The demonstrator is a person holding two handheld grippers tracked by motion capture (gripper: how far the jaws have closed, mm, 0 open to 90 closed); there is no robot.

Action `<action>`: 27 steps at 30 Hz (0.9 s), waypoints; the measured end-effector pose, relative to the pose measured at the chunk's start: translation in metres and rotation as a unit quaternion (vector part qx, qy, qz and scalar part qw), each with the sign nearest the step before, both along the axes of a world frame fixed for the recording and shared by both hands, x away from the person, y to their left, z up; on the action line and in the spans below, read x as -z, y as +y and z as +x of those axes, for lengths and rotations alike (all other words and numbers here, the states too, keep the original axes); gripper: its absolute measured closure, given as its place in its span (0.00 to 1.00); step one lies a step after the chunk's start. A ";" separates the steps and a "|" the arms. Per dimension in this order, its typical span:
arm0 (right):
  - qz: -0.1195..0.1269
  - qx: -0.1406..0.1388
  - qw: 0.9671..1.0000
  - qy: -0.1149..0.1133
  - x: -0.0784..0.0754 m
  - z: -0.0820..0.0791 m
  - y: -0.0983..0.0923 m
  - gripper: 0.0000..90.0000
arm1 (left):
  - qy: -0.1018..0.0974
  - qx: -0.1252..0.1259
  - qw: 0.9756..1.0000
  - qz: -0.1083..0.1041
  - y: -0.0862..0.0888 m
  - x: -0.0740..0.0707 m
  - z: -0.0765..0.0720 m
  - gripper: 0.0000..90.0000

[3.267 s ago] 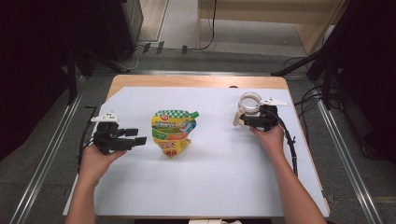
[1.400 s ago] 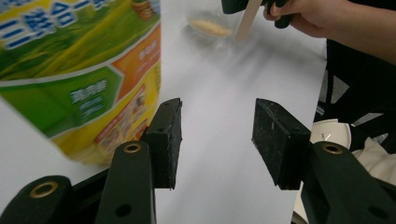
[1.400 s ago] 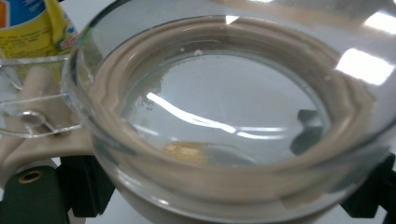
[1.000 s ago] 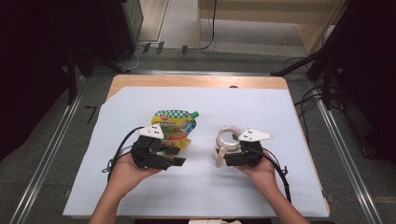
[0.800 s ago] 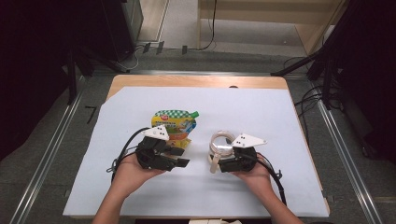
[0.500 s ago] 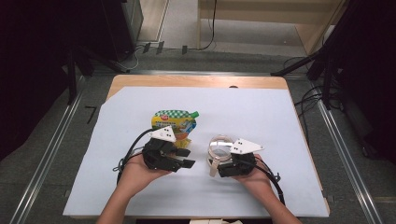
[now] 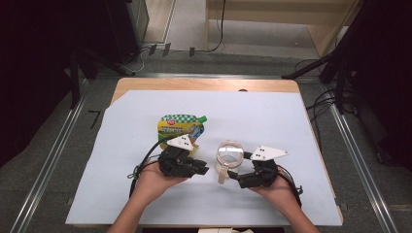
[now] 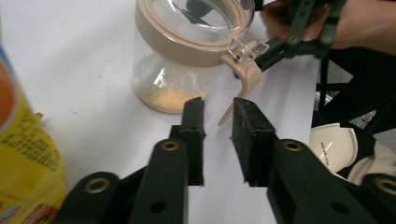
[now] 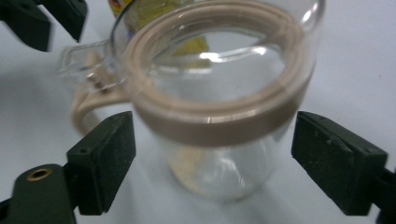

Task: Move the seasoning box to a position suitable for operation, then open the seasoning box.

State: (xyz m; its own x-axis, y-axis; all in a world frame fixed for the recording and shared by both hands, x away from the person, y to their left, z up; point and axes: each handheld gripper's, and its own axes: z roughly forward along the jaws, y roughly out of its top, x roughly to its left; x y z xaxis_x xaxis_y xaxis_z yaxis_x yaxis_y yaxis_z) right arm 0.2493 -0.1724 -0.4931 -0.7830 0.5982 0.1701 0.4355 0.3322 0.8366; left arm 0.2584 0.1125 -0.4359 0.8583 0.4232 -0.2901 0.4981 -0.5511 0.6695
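A clear glass jar [image 7: 230, 153] with a tan band and a clear lid stands on the white sheet, a little grain [image 8: 170, 98] in its bottom. My right gripper [image 7: 239, 170] straddles the jar [image 9: 215, 116] just below the band. Its jaws have just been closing and stand wide, with a slim gap at the left pad [image 9: 105, 163]. My left gripper [image 7: 204, 170] sits left of the jar. Its jaws [image 8: 218, 105] have just been closing to a narrow gap with nothing between them. The tan latch handle [image 8: 247, 79] hangs just past their tips. A yellow-green pouch [image 7: 180, 127] stands behind the left gripper.
The white sheet [image 7: 272, 116] covers most of the wooden table [image 7: 204, 85]. In the left gripper view the sheet's edge [image 8: 303, 93] lies close beyond the jar, with a shoe [image 8: 336, 144] on the floor below. Dark stands and cables ring the table.
The jar came with the right gripper from the back right to the middle. The left gripper has moved right, up to the jar, and its jaws have narrowed. The right hand shifted slightly right.
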 end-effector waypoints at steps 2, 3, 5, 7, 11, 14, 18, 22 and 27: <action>0.002 -0.009 1.000 -0.002 -0.003 -0.005 -0.006 0.27 | 0.006 -0.002 1.000 -0.005 -0.004 0.003 0.000 0.93; 0.002 -0.008 1.000 -0.003 -0.005 -0.007 -0.009 0.28 | 0.010 -0.001 1.000 -0.005 -0.006 0.003 0.001 0.95; 0.007 -0.016 1.000 0.002 -0.008 -0.011 -0.016 0.38 | 0.010 0.000 1.000 -0.006 -0.011 0.006 0.001 0.99; 0.013 -0.020 1.000 0.008 -0.010 -0.013 -0.024 0.46 | 0.004 0.001 1.000 -0.001 -0.016 0.010 0.002 1.00; 0.014 -0.005 0.999 0.028 -0.011 -0.012 -0.034 0.53 | 0.000 -0.002 1.000 0.003 -0.024 0.015 0.002 1.00; 0.024 0.006 0.999 0.040 -0.010 -0.009 -0.036 0.53 | -0.002 -0.001 1.000 0.003 -0.027 0.018 0.001 1.00; 0.033 0.017 0.998 0.041 -0.011 -0.006 -0.037 0.63 | -0.007 0.000 1.000 0.002 -0.030 0.019 0.000 1.00; 0.022 0.019 0.999 0.032 -0.013 -0.009 -0.034 0.86 | -0.005 -0.002 1.000 0.004 -0.036 0.022 0.000 0.99; 0.017 0.014 1.000 0.016 -0.016 -0.013 -0.028 1.00 | -0.012 0.000 1.000 0.008 -0.040 0.021 -0.003 1.00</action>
State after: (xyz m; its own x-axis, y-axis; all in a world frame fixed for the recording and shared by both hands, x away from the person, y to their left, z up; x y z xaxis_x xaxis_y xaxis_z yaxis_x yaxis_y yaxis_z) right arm 0.2361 -0.2008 -0.4768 -0.7602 0.6131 0.2150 0.4703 0.2910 0.8331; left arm 0.2554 0.0729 -0.4570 0.8645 0.4283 -0.2630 0.4827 -0.5619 0.6718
